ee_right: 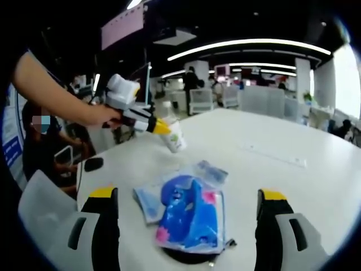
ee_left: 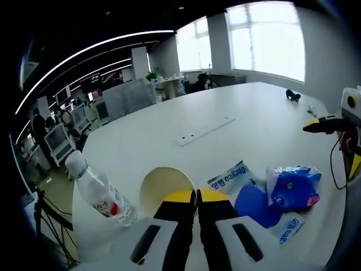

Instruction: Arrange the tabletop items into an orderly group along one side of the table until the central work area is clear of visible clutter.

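Pinching the paper cup's (ee_left: 163, 189) rim, my left hand-held gripper (ee_left: 197, 197) stays-free to drag it; right hand-held gripper (ee_right: 189, 200) gapes wide, straddling the blue packet (ee_right: 192, 217) ahead.

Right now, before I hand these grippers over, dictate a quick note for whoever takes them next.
Left gripper: jaws shut, apparently pinching the rim of the paper cup.
Right gripper: open, jaws either side of the blue packet, not touching it.
Things: water bottle leans beside the cup near the table edge; the packet and blue-white wrappers lie together mid-table.
Done: nothing grouped along one side yet.
Left: set the cup down by the bottle, then bring the packet and wrappers over.
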`<state>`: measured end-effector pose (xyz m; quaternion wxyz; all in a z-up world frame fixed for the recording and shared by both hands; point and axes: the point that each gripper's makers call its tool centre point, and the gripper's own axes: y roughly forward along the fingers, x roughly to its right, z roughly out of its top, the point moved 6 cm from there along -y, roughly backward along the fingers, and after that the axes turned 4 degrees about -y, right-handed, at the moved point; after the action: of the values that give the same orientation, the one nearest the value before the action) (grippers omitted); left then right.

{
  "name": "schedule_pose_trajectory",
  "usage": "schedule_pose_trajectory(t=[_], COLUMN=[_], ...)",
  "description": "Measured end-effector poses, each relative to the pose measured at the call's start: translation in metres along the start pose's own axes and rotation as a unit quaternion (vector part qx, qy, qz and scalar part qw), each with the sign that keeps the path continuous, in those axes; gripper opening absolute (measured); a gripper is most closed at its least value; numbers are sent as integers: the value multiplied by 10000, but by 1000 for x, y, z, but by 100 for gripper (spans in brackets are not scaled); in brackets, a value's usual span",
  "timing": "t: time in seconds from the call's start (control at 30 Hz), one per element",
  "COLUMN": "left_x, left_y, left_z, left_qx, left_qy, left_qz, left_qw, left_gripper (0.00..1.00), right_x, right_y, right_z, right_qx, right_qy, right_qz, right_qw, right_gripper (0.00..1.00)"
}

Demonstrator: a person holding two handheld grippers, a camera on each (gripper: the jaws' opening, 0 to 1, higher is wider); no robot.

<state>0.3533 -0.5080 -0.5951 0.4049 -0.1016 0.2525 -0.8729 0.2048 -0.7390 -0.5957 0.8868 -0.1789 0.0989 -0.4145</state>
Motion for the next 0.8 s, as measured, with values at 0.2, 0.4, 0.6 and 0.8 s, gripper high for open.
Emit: schedule_pose_trajectory(t=[0.2,0.4,0.6,0.8], left_x=[-3,-4,-2,-3], left_y=[3,7,9,9], left_z=[0,1,3,3], left_qx=[-14,-10,-16,-56], left_qy=[48,106,176,234], left_qz=[7,-15,-28,-30], left_qw=[10000,9999,9998,9997], left_gripper=[1,1,1,1], right_x=[2,3,4,3], right_y=[1,3,6,9], right_z=[-3,-5,-3,-4], right_qx=[-37,-70,-72,-68], right_qy=[36,46,50,71], right_qz=[-5,-7,4,9], right_qw=[10000,10000,10000,10000], right_gripper=[100,100,100,100])
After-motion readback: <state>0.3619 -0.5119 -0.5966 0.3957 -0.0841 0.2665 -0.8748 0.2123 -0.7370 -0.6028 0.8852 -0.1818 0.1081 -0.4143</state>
